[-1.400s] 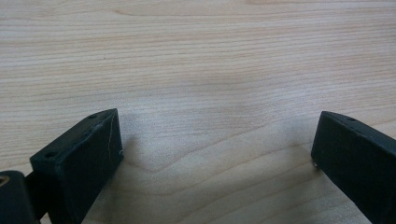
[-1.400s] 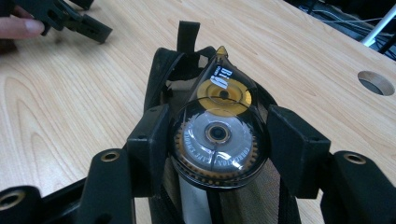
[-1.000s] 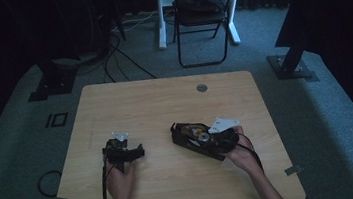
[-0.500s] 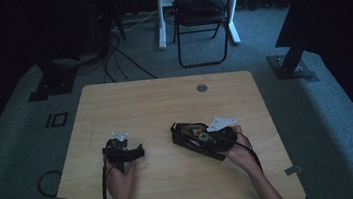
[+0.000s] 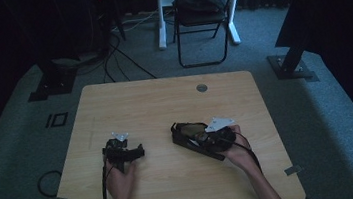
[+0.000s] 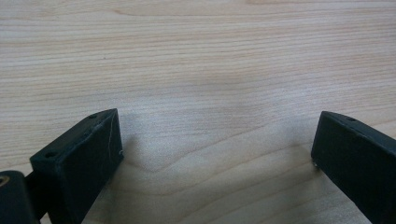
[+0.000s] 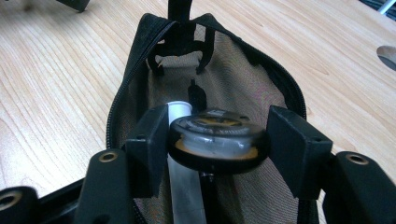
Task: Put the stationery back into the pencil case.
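A black zip pouch [image 5: 187, 131] [image 7: 243, 65] lies open on the wooden table [image 5: 164, 101], right of centre. My right gripper [image 5: 200, 139] [image 7: 218, 136] reaches into its mouth with a round black-rimmed disc [image 7: 217, 140] with a clear and yellow face between the jaws. Its jaws have just been opening a little, but both pads still touch the disc's rim. A white tube [image 7: 180, 111] lies in the pouch under the disc. My left gripper [image 5: 121, 149] [image 6: 215, 140] rests on the table at the left, open wide, with only bare wood between its fingers.
A round cable hole [image 5: 202, 87] sits near the table's far edge. A folding chair [image 5: 204, 10] and stand bases are on the carpet beyond the table. A cable [image 5: 105, 193] trails from the left gripper toward the near edge.
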